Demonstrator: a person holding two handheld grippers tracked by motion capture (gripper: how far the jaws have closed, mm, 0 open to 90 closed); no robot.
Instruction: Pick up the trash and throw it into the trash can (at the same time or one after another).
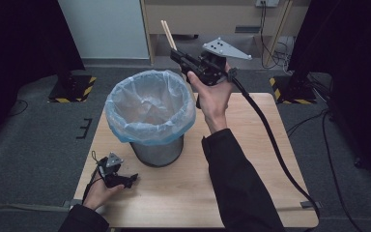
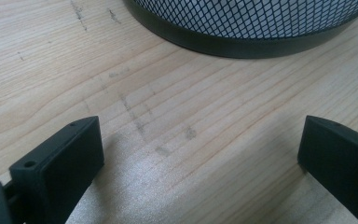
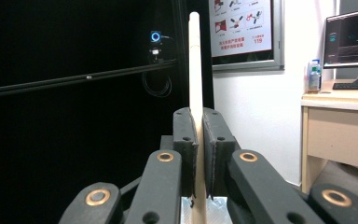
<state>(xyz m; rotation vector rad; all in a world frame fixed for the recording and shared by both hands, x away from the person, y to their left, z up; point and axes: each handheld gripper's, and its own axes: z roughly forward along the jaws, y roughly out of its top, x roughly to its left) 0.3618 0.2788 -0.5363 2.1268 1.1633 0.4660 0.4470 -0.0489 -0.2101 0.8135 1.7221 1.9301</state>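
Note:
A pair of pale wooden chopsticks (image 1: 168, 35) stands upright, and my right gripper (image 1: 176, 54) is shut on it, raised above the far right side of the bin. In the right gripper view the chopsticks (image 3: 195, 70) rise between the pads of the right gripper (image 3: 199, 135). A metal mesh bin (image 1: 157, 151) with a blue plastic liner (image 1: 121, 129) stands on the wooden table (image 1: 183, 193). My left gripper (image 1: 128, 180) rests low on the table at the front left, open. In its own view the left gripper (image 2: 200, 144) holds nothing, and the bin's base (image 2: 242, 44) lies just ahead.
A black cable (image 1: 270, 140) trails from the right gripper across the table's right side. Stands with yellow-black striped bases (image 1: 72, 89) sit on the floor beyond the table. A desk with a monitor (image 3: 349, 32) and a wall poster (image 3: 242, 28) are beyond.

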